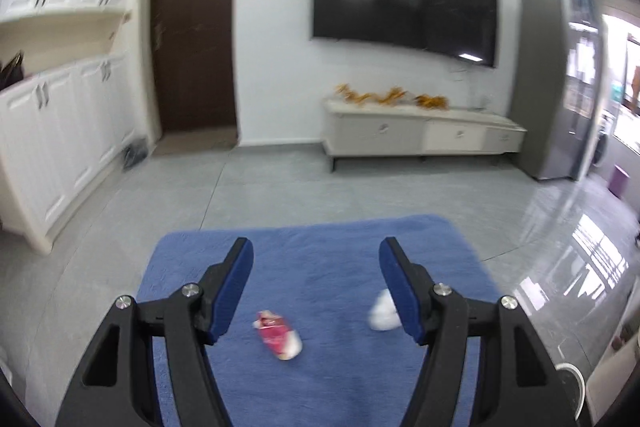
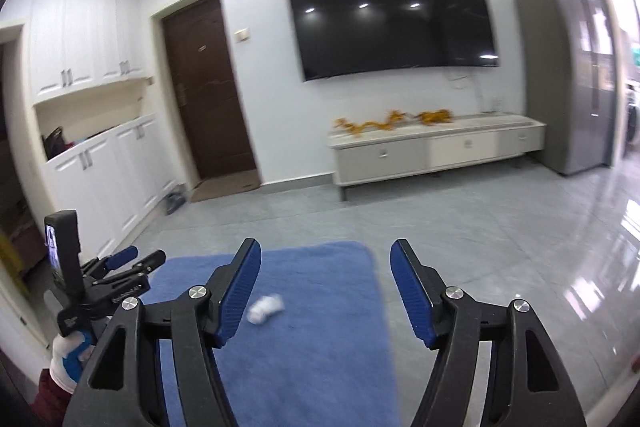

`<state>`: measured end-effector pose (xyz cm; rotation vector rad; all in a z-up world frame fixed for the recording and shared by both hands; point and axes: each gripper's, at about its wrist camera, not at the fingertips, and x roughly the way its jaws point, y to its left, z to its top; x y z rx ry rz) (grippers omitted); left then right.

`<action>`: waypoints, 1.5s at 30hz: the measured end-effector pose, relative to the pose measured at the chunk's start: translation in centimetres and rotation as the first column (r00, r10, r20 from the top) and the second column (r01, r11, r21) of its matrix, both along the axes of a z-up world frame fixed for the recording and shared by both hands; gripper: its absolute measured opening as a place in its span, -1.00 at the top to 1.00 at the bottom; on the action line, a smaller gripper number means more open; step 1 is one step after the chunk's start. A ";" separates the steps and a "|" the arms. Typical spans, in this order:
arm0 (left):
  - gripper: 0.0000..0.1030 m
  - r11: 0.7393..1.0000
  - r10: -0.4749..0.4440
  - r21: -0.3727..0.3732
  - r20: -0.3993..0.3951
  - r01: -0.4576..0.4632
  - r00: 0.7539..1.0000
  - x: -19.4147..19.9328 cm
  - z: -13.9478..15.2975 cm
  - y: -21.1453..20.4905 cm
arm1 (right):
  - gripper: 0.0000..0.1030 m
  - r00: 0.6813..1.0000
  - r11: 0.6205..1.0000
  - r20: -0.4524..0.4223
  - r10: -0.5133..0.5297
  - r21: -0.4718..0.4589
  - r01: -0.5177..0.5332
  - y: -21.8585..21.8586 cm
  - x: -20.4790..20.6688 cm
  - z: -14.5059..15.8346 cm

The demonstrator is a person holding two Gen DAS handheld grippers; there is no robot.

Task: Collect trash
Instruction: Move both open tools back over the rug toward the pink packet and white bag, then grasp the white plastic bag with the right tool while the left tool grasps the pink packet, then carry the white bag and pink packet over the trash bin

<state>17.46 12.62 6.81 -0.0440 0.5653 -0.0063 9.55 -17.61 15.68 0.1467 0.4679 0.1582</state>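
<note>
A crumpled red-and-white wrapper (image 1: 279, 335) lies on a blue rug (image 1: 312, 259), between and below my left gripper's fingers. A crumpled white tissue (image 1: 382, 311) lies to its right, partly behind the right finger; it also shows in the right wrist view (image 2: 265, 308). My left gripper (image 1: 316, 255) is open and empty above the rug; it also shows from the side in the right wrist view (image 2: 138, 259). My right gripper (image 2: 326, 259) is open and empty above the rug (image 2: 320, 347), with the tissue just right of its left finger.
The rug lies on a grey tiled floor (image 2: 480, 227). White cabinets (image 1: 60, 147) line the left wall beside a brown door (image 1: 194, 39). A low TV stand (image 2: 436, 151) sits under a wall TV (image 2: 394, 17). A grey fridge (image 2: 560, 67) stands at the right.
</note>
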 end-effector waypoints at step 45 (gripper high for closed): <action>0.41 0.976 -0.206 -0.099 -0.130 0.194 0.970 -6.6 -9.5 -1.2 | 0.78 0.922 0.957 -0.258 0.288 0.118 -0.266 9.7 5.3 -15.8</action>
